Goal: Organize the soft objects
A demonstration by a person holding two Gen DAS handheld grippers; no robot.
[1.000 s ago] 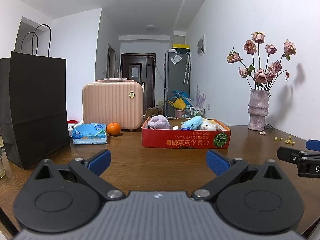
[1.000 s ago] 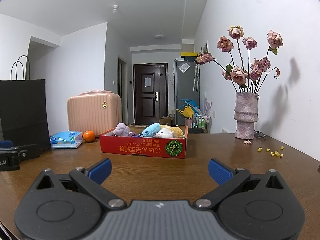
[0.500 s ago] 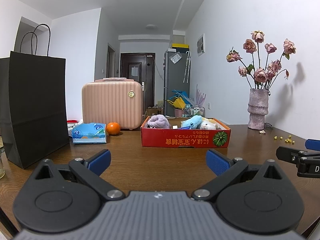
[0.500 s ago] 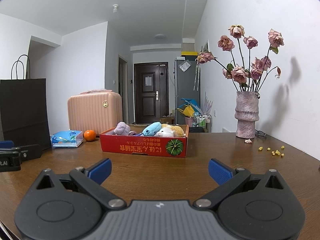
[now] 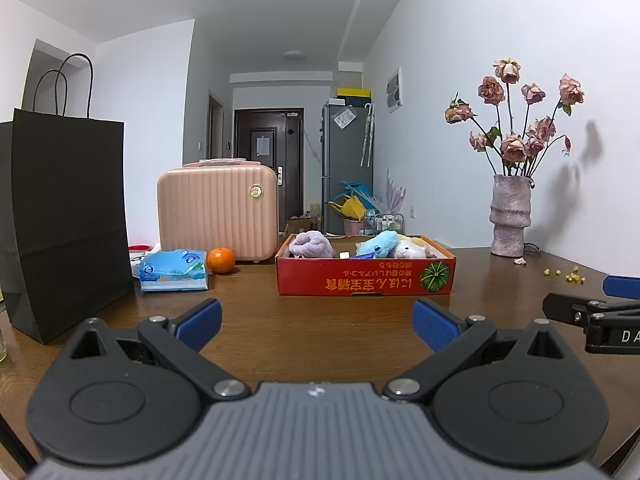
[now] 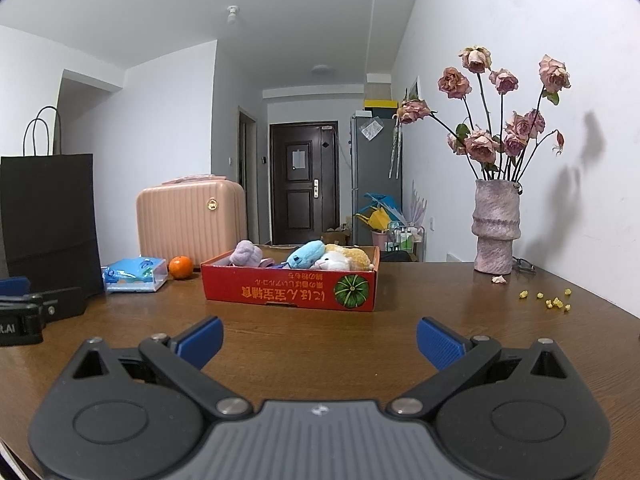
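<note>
Both tools spread wide and empty: left gripper [image 5: 316, 322] and right gripper [image 6: 318, 340] low over the near edge of the table [image 6: 400, 320], side by side, probably lined up for a reach. Ahead, mid-table, a red box [image 6: 290, 290] already holding soft toys: purple [image 6: 246, 253], blue [image 6: 306, 252], white [image 6: 334, 261], yellow [image 6: 354, 256]. Toward the left edge, tissue pack [image 5: 173, 271], orange [image 5: 221, 260], black bag [image 5: 64, 220]. Box floor and toys' lower halves hidden behind its front wall.
</note>
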